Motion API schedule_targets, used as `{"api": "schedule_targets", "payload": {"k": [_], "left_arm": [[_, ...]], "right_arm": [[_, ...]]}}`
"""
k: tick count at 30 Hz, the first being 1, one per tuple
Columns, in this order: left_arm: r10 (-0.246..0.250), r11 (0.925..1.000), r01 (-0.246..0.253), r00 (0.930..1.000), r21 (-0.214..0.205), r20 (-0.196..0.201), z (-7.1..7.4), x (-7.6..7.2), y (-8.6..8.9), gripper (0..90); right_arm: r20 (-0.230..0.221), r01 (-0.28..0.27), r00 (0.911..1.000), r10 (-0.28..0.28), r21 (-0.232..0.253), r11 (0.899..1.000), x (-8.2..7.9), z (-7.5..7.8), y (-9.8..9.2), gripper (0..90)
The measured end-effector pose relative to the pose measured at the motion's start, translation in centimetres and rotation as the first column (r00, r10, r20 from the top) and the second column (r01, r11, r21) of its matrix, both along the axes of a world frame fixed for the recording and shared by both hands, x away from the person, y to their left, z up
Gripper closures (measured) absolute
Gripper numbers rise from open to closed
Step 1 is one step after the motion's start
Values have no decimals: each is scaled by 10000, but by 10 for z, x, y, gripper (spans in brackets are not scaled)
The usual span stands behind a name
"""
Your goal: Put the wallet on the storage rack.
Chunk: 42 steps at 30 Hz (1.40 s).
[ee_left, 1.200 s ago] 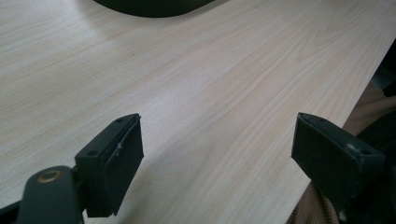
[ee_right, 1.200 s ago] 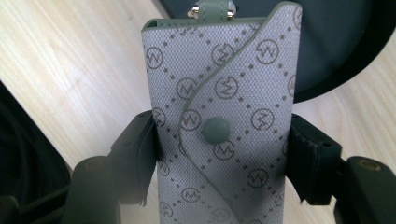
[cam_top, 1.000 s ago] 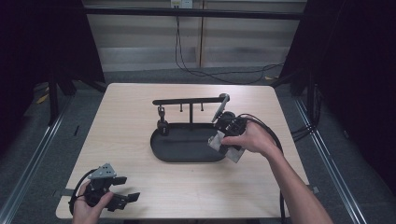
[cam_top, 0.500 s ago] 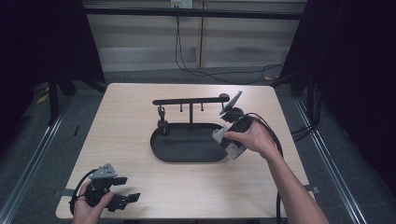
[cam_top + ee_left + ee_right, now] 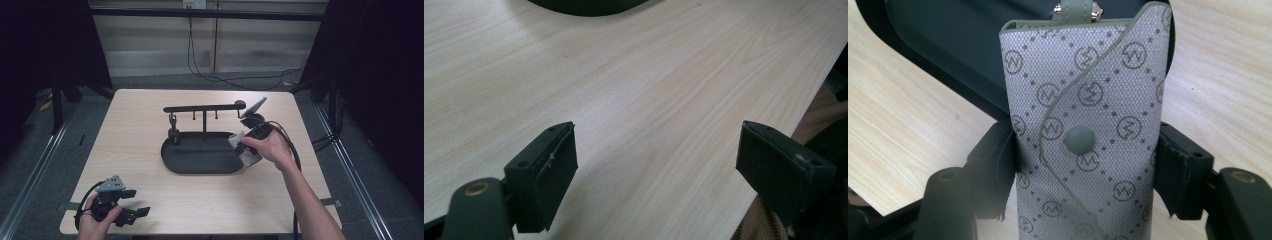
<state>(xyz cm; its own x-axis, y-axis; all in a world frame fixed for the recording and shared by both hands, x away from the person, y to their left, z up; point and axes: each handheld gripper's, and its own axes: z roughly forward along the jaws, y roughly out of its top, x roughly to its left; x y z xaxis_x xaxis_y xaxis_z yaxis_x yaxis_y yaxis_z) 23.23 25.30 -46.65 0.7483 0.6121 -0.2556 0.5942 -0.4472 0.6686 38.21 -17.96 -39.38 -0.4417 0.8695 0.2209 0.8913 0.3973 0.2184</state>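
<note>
The right hand-held gripper [image 5: 1088, 165] was clamped across the sides of a grey monogrammed key case [image 5: 1087, 135], held over the right end of the black oval tray [image 5: 200, 155] below the hook stand [image 5: 204, 108]. The case looked light, soft and pliable, so gripping its flat sides suited it. The left hand-held gripper [image 5: 656, 160] rested wide open, empty, on the worktop [image 5: 639, 85].

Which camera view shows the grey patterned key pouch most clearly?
The right gripper view: the key pouch is close, its snap button and monogram pattern clear, clamped between the right gripper's jaws. The high view shows a small grey shape by the hand.
</note>
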Motion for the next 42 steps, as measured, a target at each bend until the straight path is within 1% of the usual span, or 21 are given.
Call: {"api": "schedule_targets", "payload": {"k": [4,5,9,12,14,16,19,20,21,22,24,28,31,33,34,35,36,37,40,42], "left_arm": [[-1,10000,1,10000,1,-8,0,0,0,166],[-1,10000,1,10000,-2,-11,0,0,0,166],[49,10000,-49,10000,7,7,0,0,1,166],[54,10000,-54,10000,25,22,0,0,1,166],[14,10000,-14,10000,17,-11,0,0,0,167],[4,10000,-4,10000,37,-37,0,0,0,166],[32,10000,-32,10000,72,-17,0,0,0,166],[16,10000,-16,10000,58,-37,0,0,1,166],[49,10000,-49,10000,24,3,0,0,1,167],[96,10000,-96,9999,8,90,0,0,1,167],[133,9999,-133,9999,-51,64,1,0,1,167],[155,9999,-155,9999,17,52,1,0,2,167],[126,9999,-126,9999,27,33,0,0,2,167],[76,10000,-76,10000,32,-16,0,0,1,167],[75,10000,-75,10000,32,-16,0,0,1,167],[56,10000,-56,10000,11,-5,0,0,1,167],[19,10000,-19,10000,55,-17,0,0,1,167],[36,10000,-36,10000,24,-6,0,0,1,167],[96,9999,-96,9999,57,-35,0,0,1,167],[97,9999,-97,9999,46,-30,0,0,1,167]], "right_arm": [[115,145,9998,-147,132,9998,2,-6,-1,335],[276,216,9994,-219,109,9997,2,-7,-1,335],[269,612,9977,-624,421,9972,5,-11,-4,335],[237,1057,9939,-1078,772,9914,8,-16,-9,335],[220,1235,9918,-1259,883,9884,9,-19,-10,335],[160,1446,9890,-1473,1140,9829,11,-24,-11,335],[151,1676,9851,-1711,1349,9766,12,-28,-11,335],[133,1703,9847,-1738,1404,9753,13,-29,-11,335],[95,1666,9855,-1694,1363,9766,14,-30,-9,335],[178,1691,9848,-1730,1352,9763,14,-31,-8,335],[154,1785,9830,-1828,1490,9726,16,-35,-6,335],[79,2049,9777,-2098,1815,9618,20,-43,-4,335],[-34,2037,9783,-2071,1983,9588,23,-48,-2,335],[-68,2110,9766,-2149,2233,9516,25,-48,-1,335],[-151,2185,9752,-2209,2275,9490,25,-49,-1,335],[-123,2221,9742,-2253,2287,9478,26,-51,-1,335],[-223,2356,9712,-2371,2337,9433,26,-52,0,335],[-227,2406,9699,-2424,2401,9405,27,-54,0,335],[-250,2386,9706,-2395,2350,9423,28,-57,3,335],[-309,2425,9698,-2421,2346,9414,29,-60,4,335]]}}
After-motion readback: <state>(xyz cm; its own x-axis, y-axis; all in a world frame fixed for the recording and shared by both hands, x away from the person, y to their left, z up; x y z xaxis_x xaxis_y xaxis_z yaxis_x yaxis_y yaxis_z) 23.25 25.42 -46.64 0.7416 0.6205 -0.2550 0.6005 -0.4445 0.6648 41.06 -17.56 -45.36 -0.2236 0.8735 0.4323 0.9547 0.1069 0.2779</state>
